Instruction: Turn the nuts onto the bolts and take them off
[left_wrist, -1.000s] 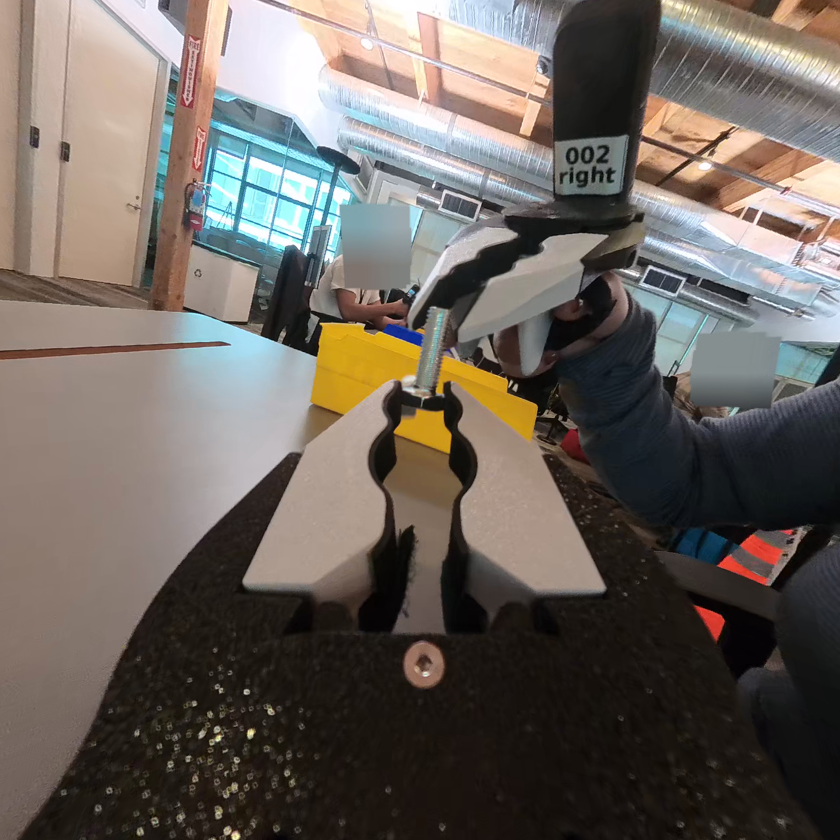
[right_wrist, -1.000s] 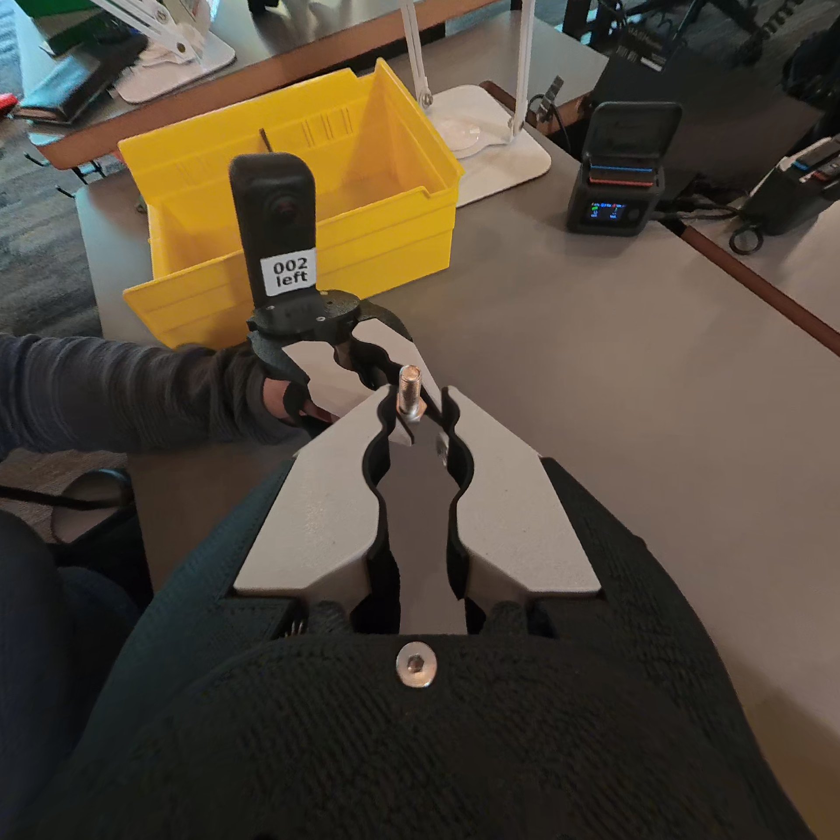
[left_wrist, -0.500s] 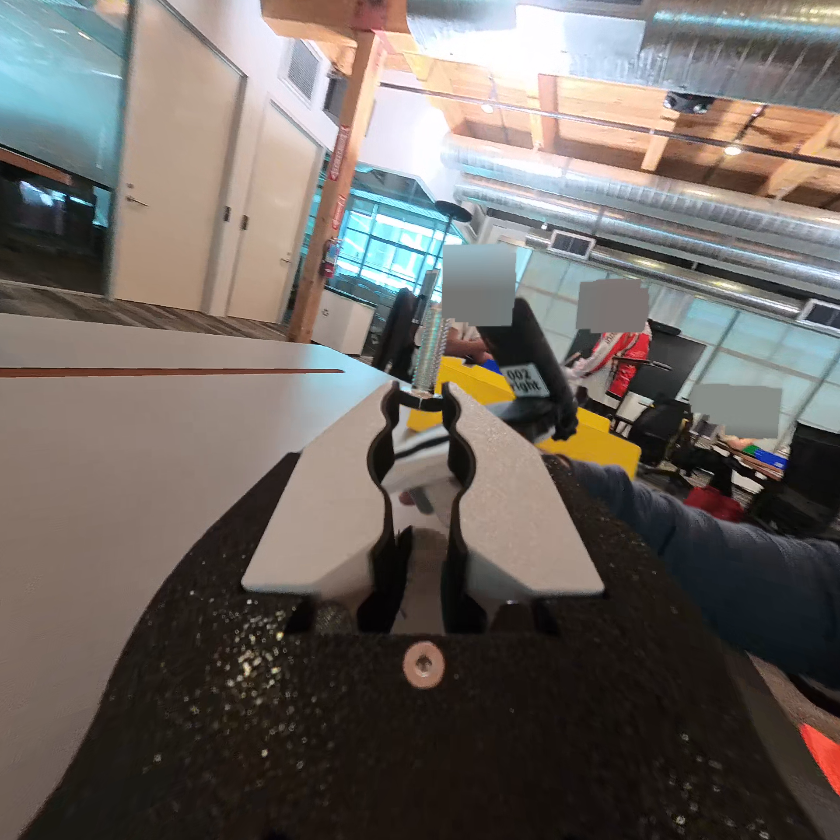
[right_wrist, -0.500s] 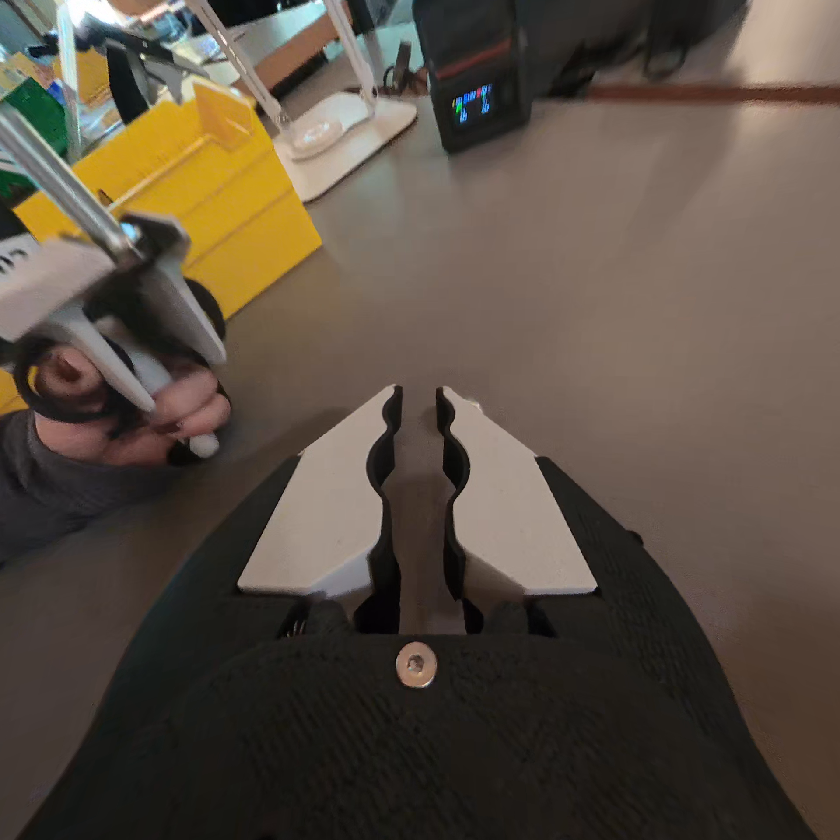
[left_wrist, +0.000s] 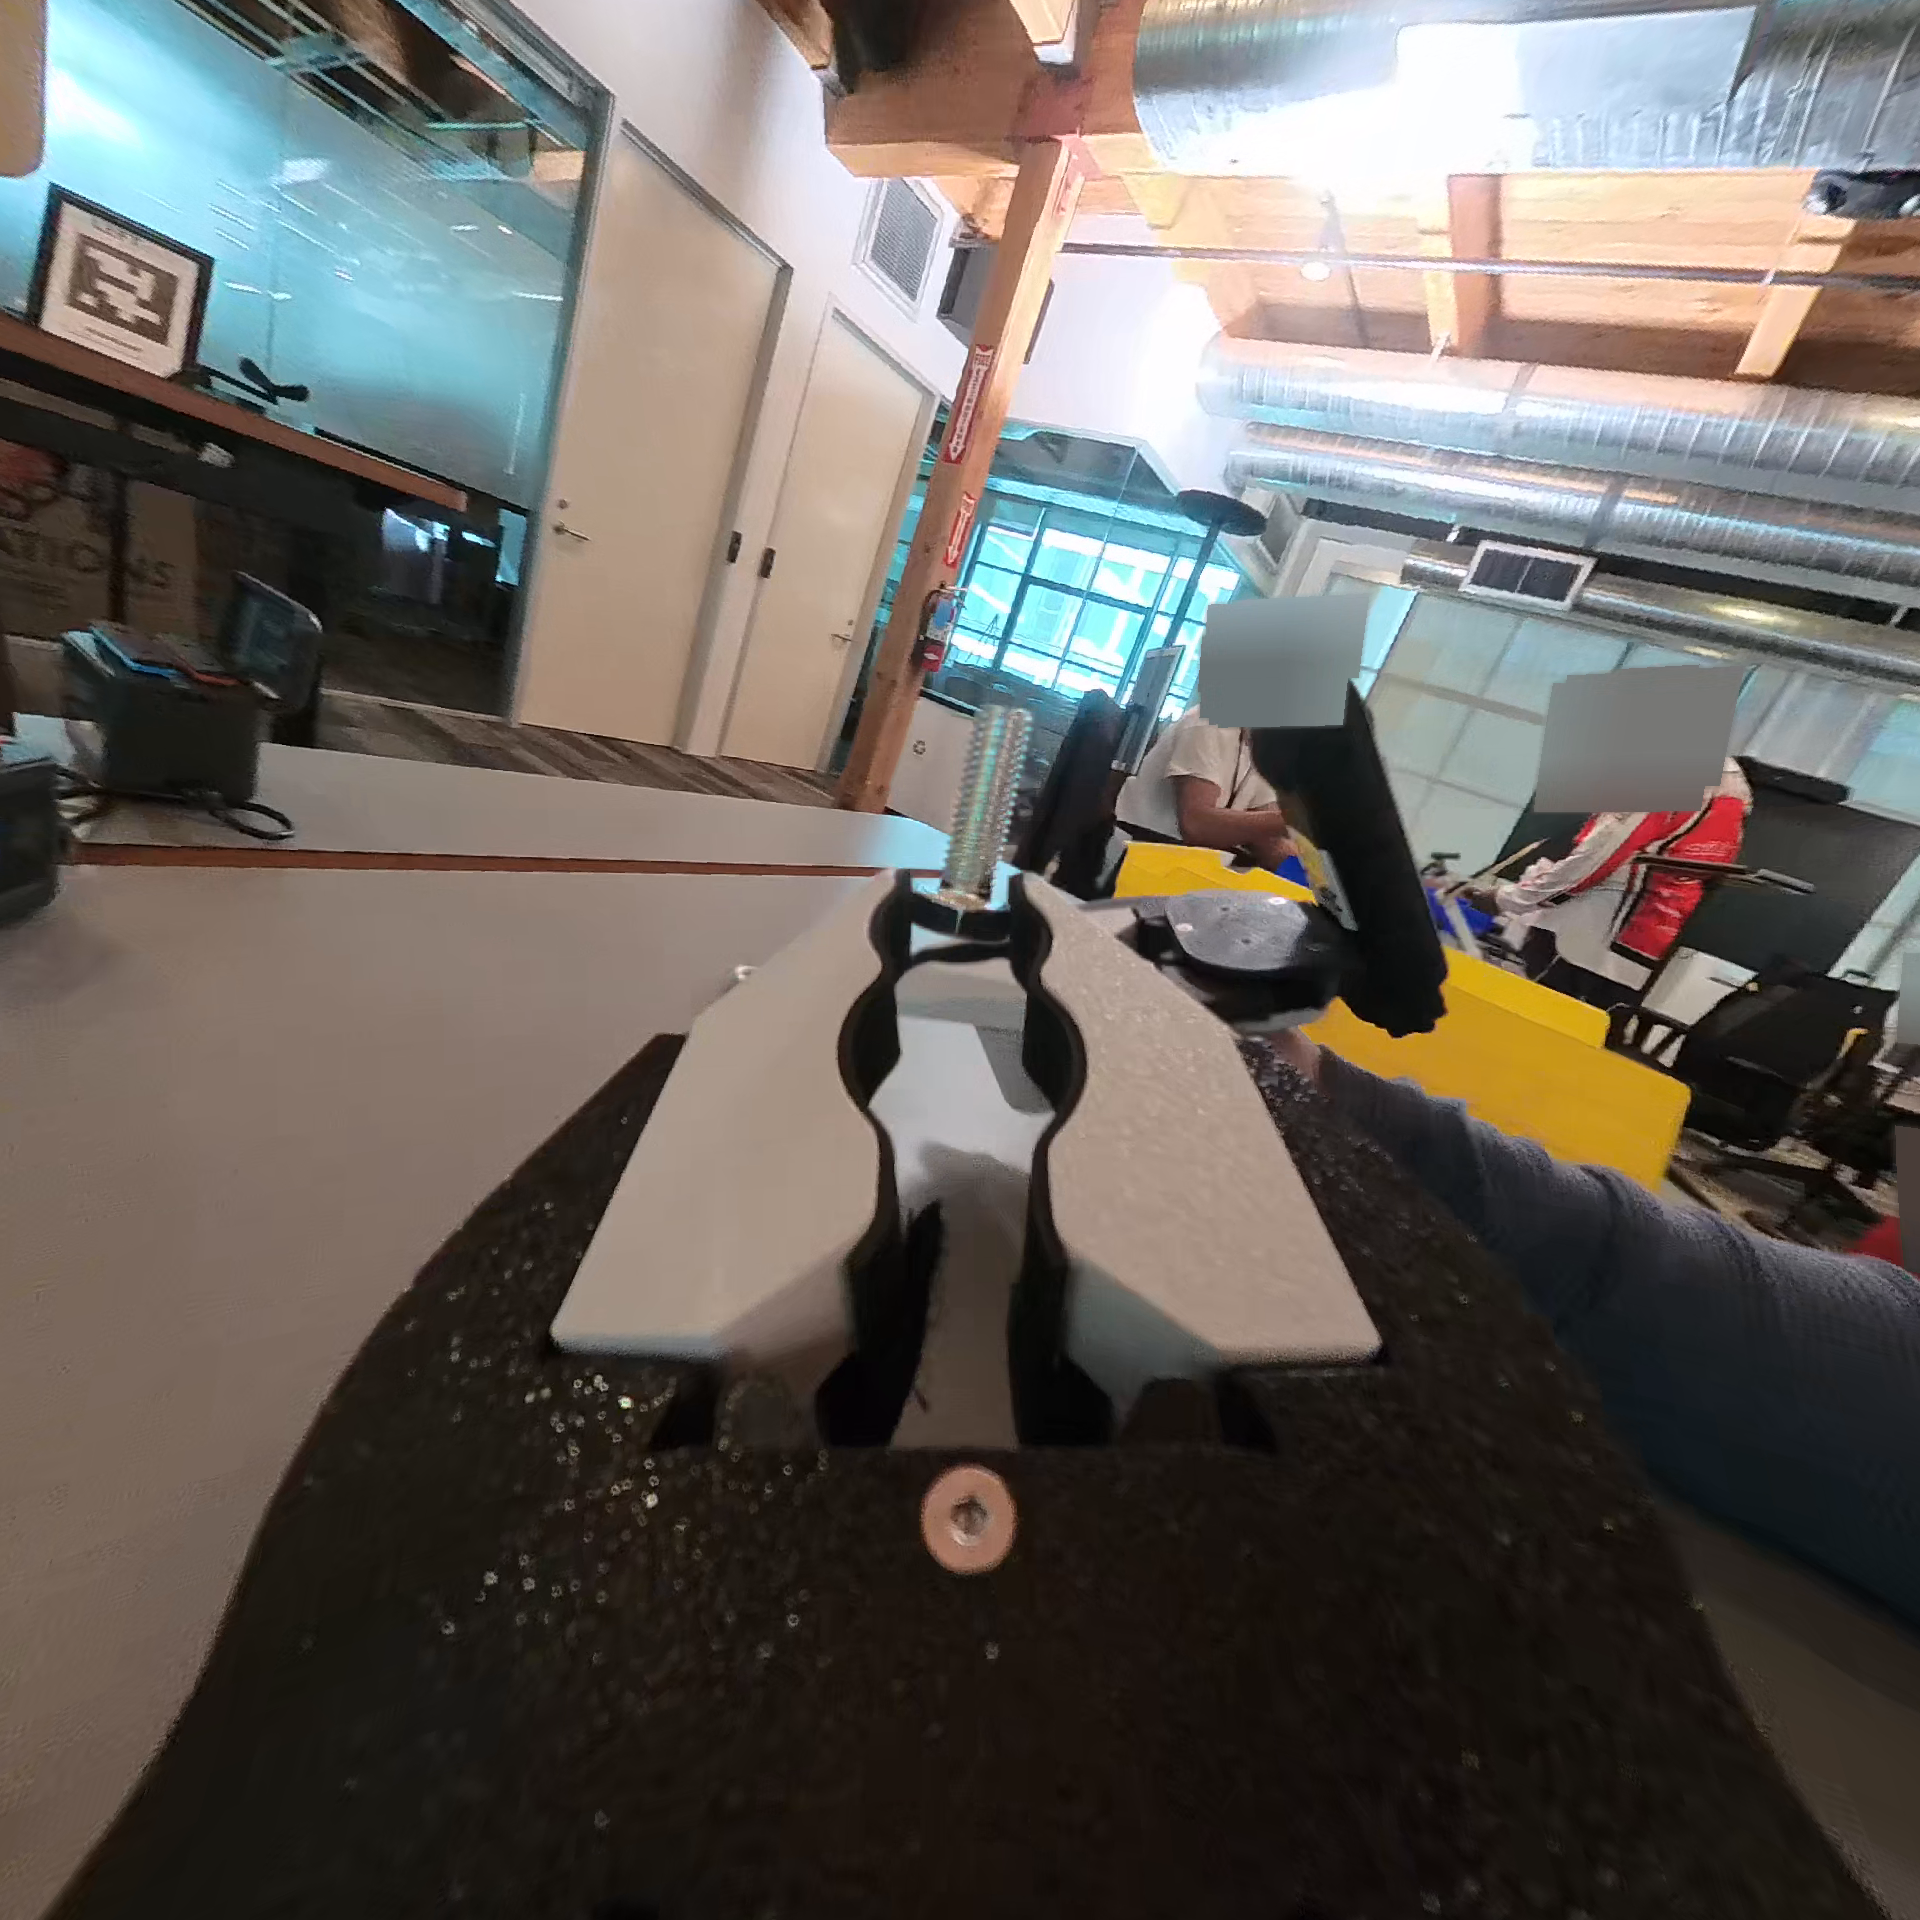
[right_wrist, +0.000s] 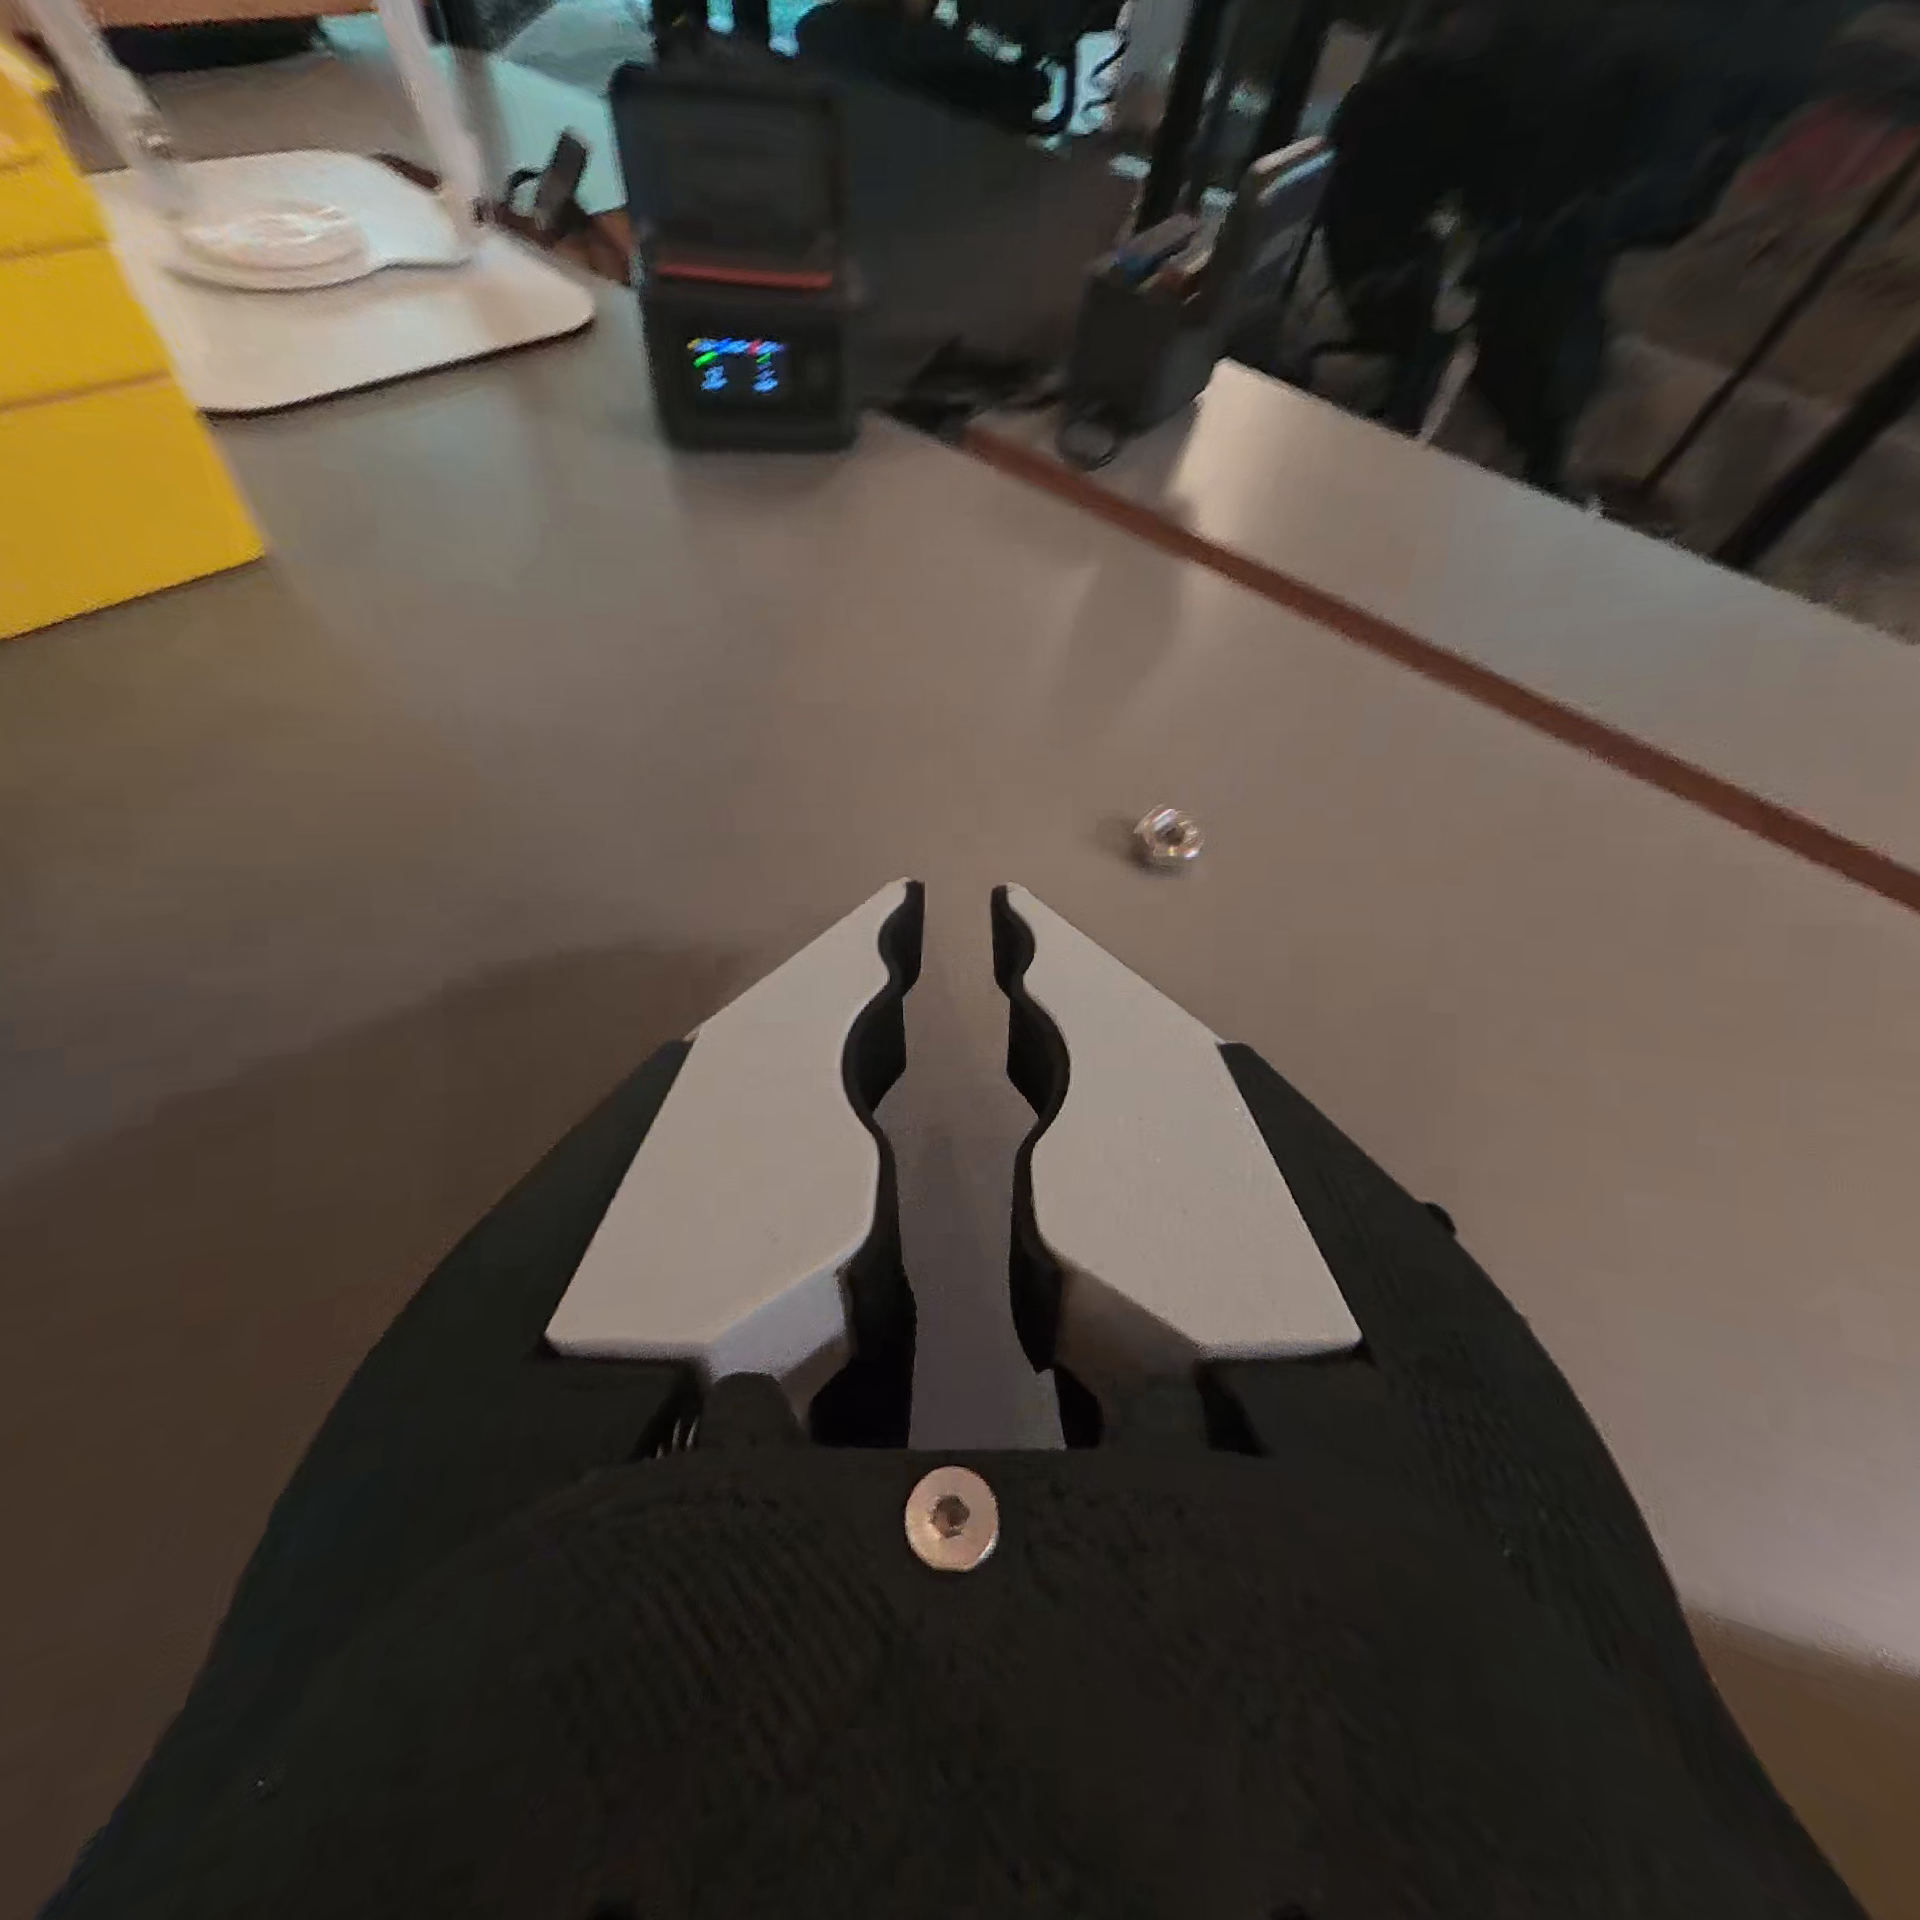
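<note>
My left gripper (left_wrist: 961, 904) is shut on the hex head of a silver bolt (left_wrist: 985, 800). The bolt's threaded shaft stands upright above the fingertips, with no nut on it. A loose silver nut (right_wrist: 1166, 836) lies flat on the grey table (right_wrist: 623, 727), just ahead and to the right of my right gripper (right_wrist: 956, 899). The right gripper hovers low over the table with its jaws drawn together to a narrow slit and nothing between them. It also shows in the left wrist view (left_wrist: 1247, 935), just right of the bolt, held by a hand in a grey sleeve.
A yellow bin (right_wrist: 94, 416) stands at the left. A white lamp base (right_wrist: 343, 270) and a small black device with a lit screen (right_wrist: 748, 353) sit at the back. A brown seam (right_wrist: 1455, 665) crosses the table. People sit beyond the far edge.
My right gripper has let go of the bolt and swung down and to the right over the table, bringing the loose nut into view. My left gripper still holds the bolt and has turned left.
</note>
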